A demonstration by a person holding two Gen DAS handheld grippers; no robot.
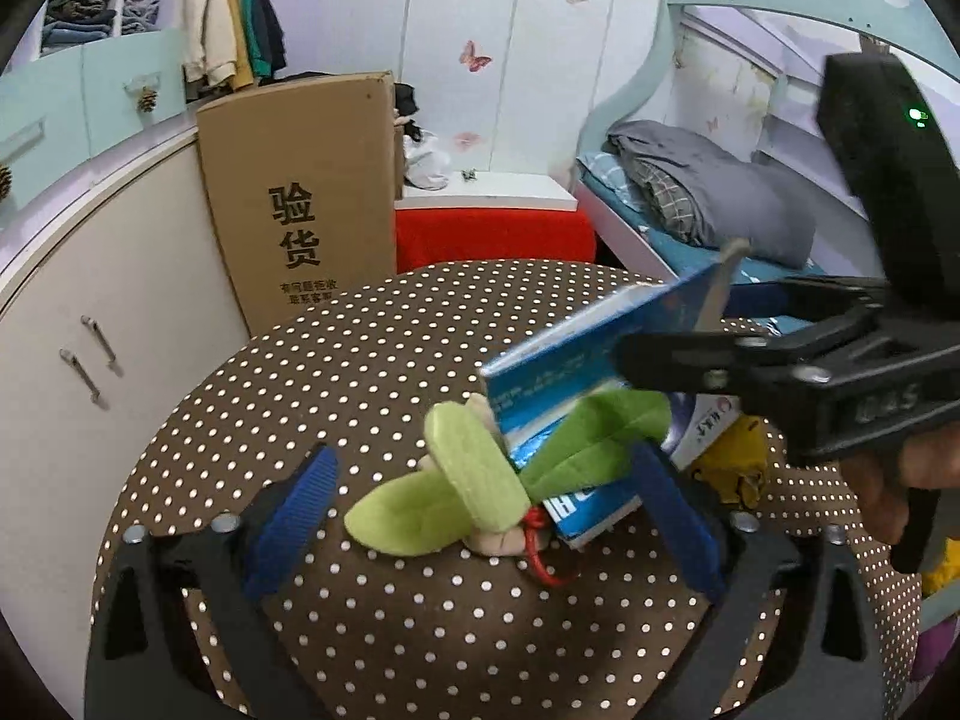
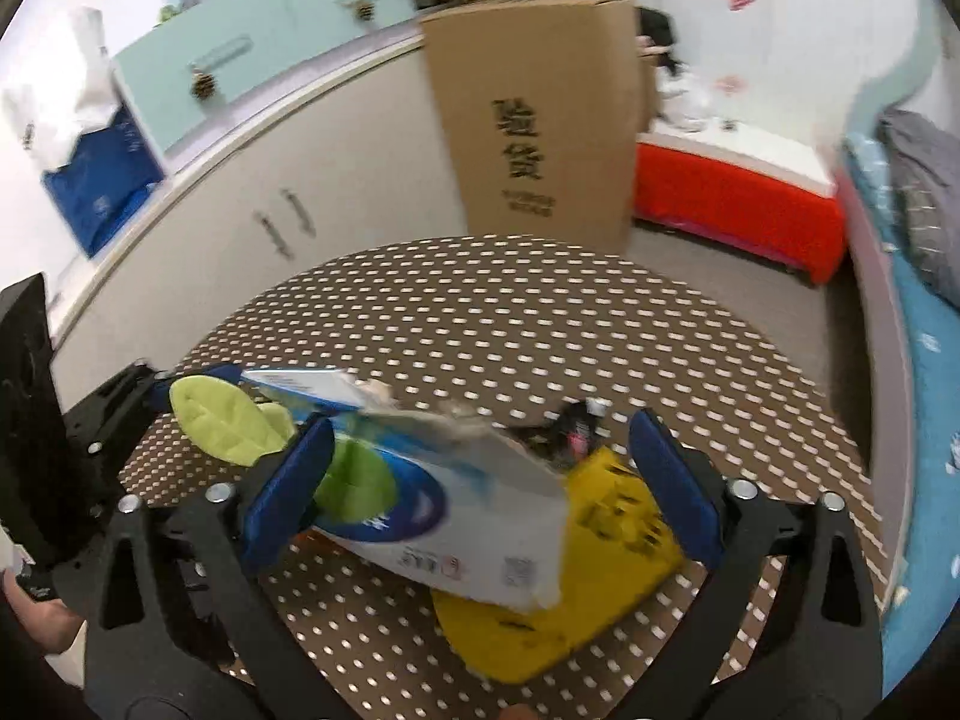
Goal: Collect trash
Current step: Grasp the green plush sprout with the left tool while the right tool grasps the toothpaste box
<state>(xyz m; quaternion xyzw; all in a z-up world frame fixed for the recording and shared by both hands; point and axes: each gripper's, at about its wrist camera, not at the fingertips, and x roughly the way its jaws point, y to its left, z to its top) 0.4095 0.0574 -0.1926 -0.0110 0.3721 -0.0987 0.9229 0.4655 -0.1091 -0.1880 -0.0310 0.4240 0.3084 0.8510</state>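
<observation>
Now my right tongs (image 2: 480,492) straddle the torn white carton (image 2: 480,516) on the dotted worktop (image 2: 510,330), left tongs (image 1: 480,516) gape around the green plush (image 1: 474,480) (not trash), risking grabbing it.

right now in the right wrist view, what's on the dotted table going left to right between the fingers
left finger pad → green leaf plush → torn white and blue box → yellow wrapper → right finger pad. The blue box behind the plush overlaps it, so I leave it out.
</observation>
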